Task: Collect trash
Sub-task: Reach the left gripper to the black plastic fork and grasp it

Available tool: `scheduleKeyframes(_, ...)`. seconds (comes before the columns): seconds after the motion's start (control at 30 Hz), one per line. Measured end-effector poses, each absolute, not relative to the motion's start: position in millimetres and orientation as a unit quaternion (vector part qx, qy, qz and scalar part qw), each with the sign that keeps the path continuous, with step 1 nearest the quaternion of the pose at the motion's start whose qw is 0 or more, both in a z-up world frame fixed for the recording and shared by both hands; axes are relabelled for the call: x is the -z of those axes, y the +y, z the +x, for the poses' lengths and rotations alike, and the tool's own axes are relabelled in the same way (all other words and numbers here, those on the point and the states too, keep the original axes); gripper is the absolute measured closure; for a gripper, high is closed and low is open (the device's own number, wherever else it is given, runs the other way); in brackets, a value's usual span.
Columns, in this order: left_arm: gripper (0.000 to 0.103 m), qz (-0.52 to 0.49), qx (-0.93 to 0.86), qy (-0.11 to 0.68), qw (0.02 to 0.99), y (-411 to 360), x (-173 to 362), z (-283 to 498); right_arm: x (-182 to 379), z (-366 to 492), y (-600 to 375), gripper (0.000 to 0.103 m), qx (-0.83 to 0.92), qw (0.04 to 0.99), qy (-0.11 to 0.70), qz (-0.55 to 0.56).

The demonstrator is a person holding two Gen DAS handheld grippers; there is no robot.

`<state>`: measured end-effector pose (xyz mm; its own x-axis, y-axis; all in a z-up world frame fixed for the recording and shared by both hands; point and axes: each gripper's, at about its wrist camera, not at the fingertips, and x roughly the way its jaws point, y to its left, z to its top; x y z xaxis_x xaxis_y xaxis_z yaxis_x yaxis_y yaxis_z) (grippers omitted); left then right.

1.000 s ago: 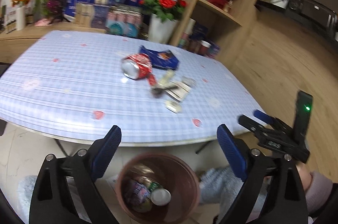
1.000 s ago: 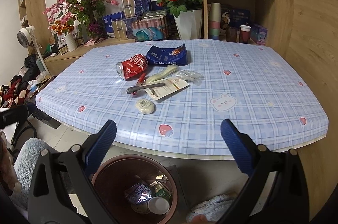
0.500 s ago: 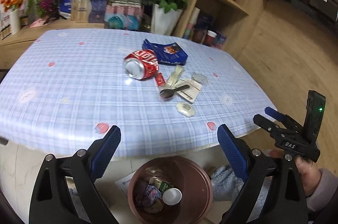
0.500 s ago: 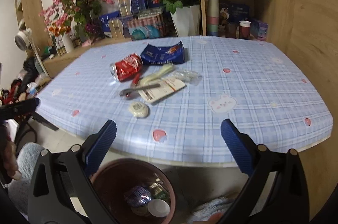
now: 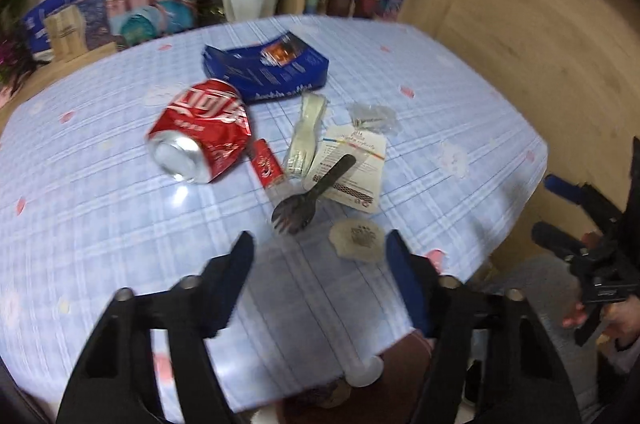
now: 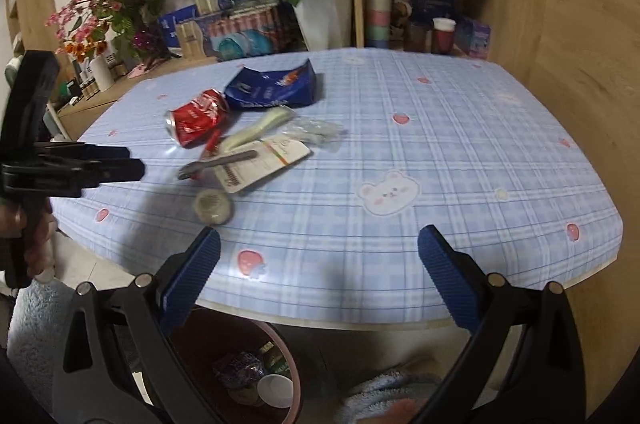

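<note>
Surface (image 5: 100, 224): our trash lies clustered mid-cloth, within reach.
Left tongs (image 5: 320, 252): just narrowing, empty, nearing the round wrapper (image 5: 356, 238).
Right tongs (image 6: 320, 252): wide, empty, waiting.

desk (image 6: 460, 151) – can (image 6: 198, 117) left of pouch (image 6: 272, 89) | fork (image 6: 218, 163) on card (image 6: 266, 159) (bin (image 6: 240, 364) beneath the near edge)

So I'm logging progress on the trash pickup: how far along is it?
Done: a paper cup and wrappers lie in the brown bin. In hand: nothing; the left gripper, jaws just narrowing, empty, nears the round wrapper. The right gripper is open. Left: crushed can, blue bag, black spork, card.
</note>
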<state>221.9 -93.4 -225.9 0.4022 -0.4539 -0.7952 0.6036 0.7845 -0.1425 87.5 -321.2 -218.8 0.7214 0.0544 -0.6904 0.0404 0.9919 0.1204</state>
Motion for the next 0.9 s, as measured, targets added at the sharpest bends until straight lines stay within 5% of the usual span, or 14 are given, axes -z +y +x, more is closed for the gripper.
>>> scheduleKeyframes(0.47, 0.055, 0.138, 0.329, 0.486, 0.798, -143, 269, 275, 247, 121, -343, 0.006, 0.002, 0.911, 0.406, 0.079)
scheduleKeyframes(0.6, 0.070, 0.128, 0.329, 0.489, 0.798, -139, 268, 280, 252, 126, -344, 0.006, -0.002, 0.907, 0.412, 0.091)
scheduleKeyframes(0.87, 0.072, 0.152, 0.327, 0.479, 0.800, -143, 268, 278, 255, 128, -336, 0.006, -0.017, 0.905, 0.417, 0.088)
scheduleKeyframes(0.9, 0.085, 0.152, 0.329, 0.479, 0.800, -144, 268, 278, 255, 128, -336, 0.006, -0.018, 0.904, 0.418, 0.088)
